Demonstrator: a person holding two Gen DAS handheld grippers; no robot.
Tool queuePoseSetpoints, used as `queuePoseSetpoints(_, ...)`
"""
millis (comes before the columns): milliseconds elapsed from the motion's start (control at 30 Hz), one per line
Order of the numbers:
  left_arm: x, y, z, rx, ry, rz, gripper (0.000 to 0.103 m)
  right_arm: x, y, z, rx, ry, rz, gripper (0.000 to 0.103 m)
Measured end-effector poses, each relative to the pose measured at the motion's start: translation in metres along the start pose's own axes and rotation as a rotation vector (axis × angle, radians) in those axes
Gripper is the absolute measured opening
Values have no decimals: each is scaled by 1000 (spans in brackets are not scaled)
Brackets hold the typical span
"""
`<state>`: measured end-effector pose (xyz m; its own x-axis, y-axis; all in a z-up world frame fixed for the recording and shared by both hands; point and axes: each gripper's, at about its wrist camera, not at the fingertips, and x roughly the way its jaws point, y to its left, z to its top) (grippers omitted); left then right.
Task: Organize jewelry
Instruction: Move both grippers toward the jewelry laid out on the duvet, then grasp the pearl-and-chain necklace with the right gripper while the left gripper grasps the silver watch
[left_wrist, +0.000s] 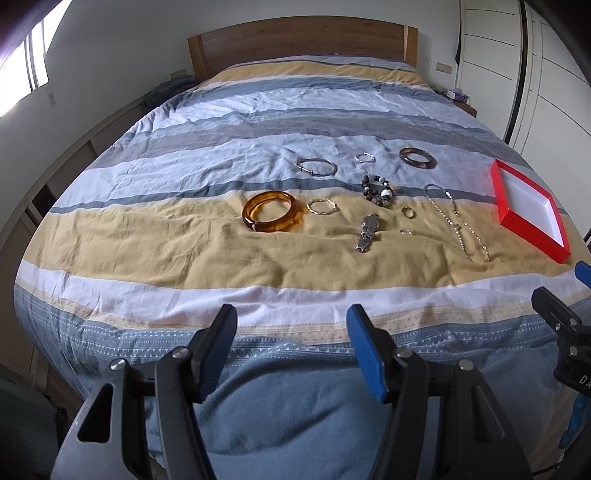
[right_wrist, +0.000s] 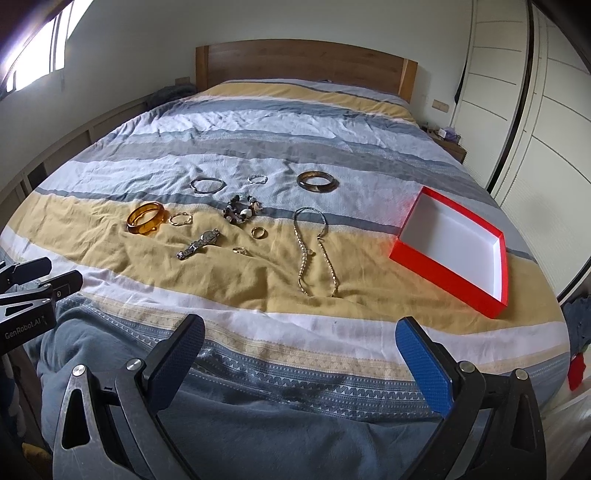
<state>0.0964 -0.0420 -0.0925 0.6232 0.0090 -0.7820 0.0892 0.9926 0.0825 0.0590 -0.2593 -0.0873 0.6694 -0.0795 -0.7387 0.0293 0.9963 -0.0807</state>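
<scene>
Both grippers sit at the foot of the bed, and nothing is picked up. The left gripper has its jaws spread wide and empty; the right gripper is wider still, also empty. So this looks like the very start: jewelry laid out on the duvet, red box bare inside, lying off to the right.

Nearest the right gripper is the necklace, looped on the yellow stripe. Left of it lie a gold ring, a watch, a bead bracelet and the amber bangle. Farther back, on the pale stripe, a silver bangle and a brown bangle.

Next move, I'd say: reach forward, close on one piece, carry it to the box. The chain is limp, so pinch it low.

A tiny item beside the watch is too small to name, and the box's far corner is cut off in the left view.
</scene>
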Motion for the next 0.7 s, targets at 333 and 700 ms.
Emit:
queuePoseSetpoints(333,22,6,8,-21,60,-33,60,18,-7,2,31,42,78,92)
queuePoseSetpoints(700,54,-10,31,4,92,-120,60,62,-38,17,95,96,190,72)
